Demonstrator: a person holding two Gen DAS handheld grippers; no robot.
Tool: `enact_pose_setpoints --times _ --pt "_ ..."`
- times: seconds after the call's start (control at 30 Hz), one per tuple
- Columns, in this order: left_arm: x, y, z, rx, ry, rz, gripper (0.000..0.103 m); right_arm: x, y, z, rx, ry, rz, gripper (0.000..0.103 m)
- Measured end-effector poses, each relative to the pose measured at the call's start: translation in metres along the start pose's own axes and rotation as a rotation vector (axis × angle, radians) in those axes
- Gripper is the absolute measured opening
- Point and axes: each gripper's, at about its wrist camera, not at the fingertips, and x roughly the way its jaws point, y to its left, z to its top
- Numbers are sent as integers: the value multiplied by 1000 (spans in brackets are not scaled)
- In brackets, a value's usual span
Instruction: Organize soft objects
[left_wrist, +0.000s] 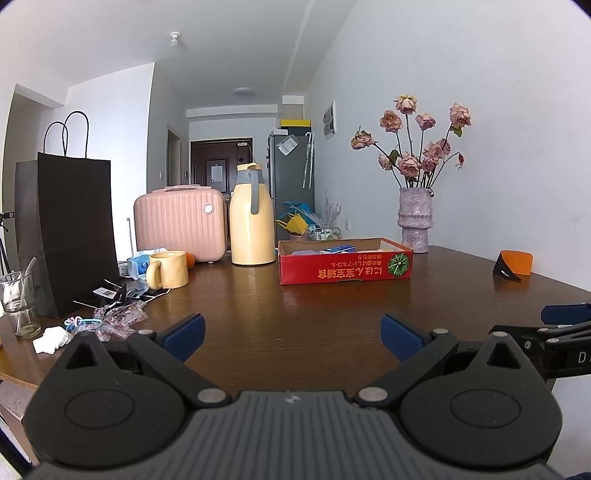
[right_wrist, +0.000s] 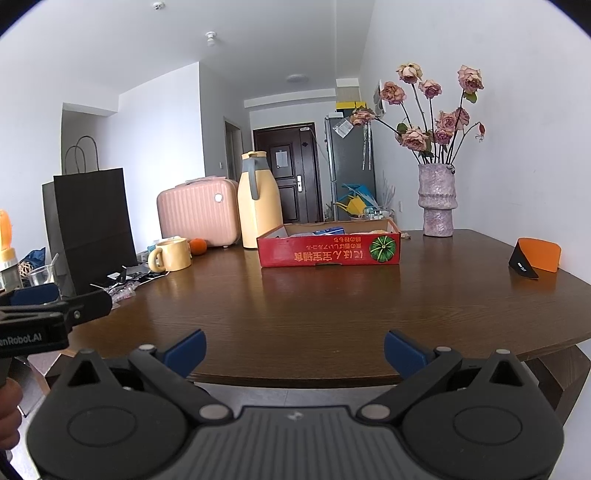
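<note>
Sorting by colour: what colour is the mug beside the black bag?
Pale yellow mug, clearest in the left wrist view.

A red cardboard box (left_wrist: 345, 266) sits open-topped on the tabletop (left_wrist: 295, 314), its long printed side facing forward with orange lettering and a green squash picture; inside, pale packets — one white and blue — show above the rim, too small to identify. Left of it, beside a black paper bag (left_wrist: 66, 236), lies a crumpled white tissue (left_wrist: 51, 339) next to a loose heap of clear patterned wrappers (left_wrist: 118, 319).
</note>
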Motion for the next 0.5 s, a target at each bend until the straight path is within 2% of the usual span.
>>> enact_pose_setpoints --times 0.5 --pt "1 1 0 1 2 -4 103 1 2 0 -2 0 -1 103"
